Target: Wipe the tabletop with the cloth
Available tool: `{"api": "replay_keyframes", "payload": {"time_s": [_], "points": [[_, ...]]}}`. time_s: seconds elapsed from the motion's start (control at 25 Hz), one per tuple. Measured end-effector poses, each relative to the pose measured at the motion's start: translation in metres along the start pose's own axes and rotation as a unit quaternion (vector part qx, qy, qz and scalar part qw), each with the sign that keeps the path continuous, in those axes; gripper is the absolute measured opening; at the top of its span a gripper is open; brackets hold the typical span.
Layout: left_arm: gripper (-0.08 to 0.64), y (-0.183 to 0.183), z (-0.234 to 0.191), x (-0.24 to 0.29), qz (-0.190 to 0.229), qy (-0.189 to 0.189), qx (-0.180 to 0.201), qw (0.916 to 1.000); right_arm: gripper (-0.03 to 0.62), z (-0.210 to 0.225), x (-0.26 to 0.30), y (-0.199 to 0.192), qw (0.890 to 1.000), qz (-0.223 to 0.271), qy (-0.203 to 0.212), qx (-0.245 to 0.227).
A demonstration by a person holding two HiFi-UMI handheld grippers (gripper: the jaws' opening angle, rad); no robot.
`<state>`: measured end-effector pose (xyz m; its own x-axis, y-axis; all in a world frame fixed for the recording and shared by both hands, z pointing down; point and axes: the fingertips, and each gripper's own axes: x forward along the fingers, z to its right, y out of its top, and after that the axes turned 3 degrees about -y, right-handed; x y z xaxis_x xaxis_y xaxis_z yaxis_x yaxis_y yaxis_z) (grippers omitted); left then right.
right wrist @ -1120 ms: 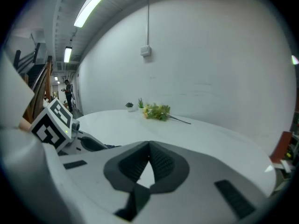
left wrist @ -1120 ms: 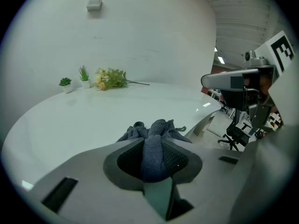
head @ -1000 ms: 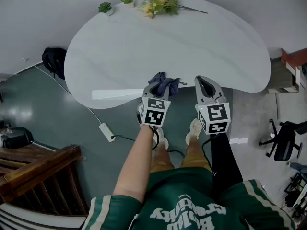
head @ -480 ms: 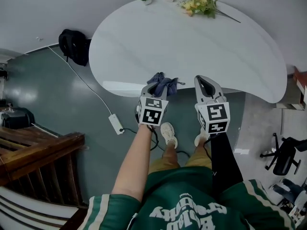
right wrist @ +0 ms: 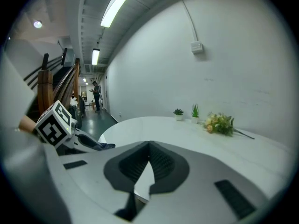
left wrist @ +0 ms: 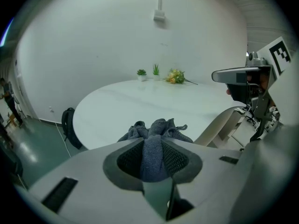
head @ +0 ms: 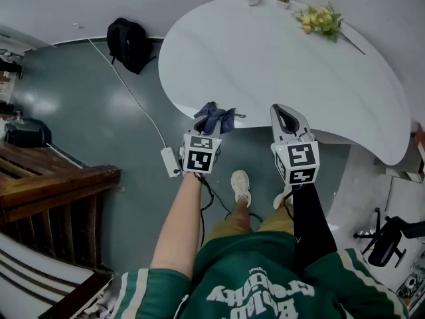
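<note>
White table (head: pixel 285 58) ahead. Left gripper (head: pixel 211 126) clamps bunched cloth (head: pixel 214 114), part hidden by jaws; right gripper (head: pixel 284 113) closed, empty.

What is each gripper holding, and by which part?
Left gripper is shut on the cloth, pinching a bunched fold; loose ends poke out past the jaws. Right gripper is shut and empty.

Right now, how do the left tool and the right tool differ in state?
The left tool grips a bunched blue-grey cloth; the right tool holds nothing. The left tool's jaws are wedged apart by the cloth; the right tool's jaws meet at their tips. Both point toward the white tabletop.
</note>
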<state>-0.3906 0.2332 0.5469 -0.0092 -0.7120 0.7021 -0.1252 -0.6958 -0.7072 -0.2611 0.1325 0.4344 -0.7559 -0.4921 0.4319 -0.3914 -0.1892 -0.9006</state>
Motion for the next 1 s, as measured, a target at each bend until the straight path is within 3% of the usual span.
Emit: {"api": "replay_keyframes", "payload": {"time_s": [0.4,0.6,0.76,1.0], "points": [[0.106,-0.041,-0.089,-0.04,-0.02,0.088,-0.082,0.9925,0.005,-0.036,0.017,0.005,1.0,-0.003,0.025,-0.01],[0.104,-0.041,-0.092,-0.045,-0.012,0.091,-0.073,0.9931,0.005,-0.027,0.014,0.006,1.0,0.0,0.019,-0.009],[0.104,-0.01,-0.084,-0.057,0.023,0.099,-0.063,0.9929,0.005,-0.006,0.002,0.012,1.0,0.009,-0.001,-0.004],[0.104,0.071,-0.032,-0.075,0.092,0.08,-0.01,0.9926,0.005,0.047,-0.041,0.033,0.998,0.031,-0.045,0.01]]}}
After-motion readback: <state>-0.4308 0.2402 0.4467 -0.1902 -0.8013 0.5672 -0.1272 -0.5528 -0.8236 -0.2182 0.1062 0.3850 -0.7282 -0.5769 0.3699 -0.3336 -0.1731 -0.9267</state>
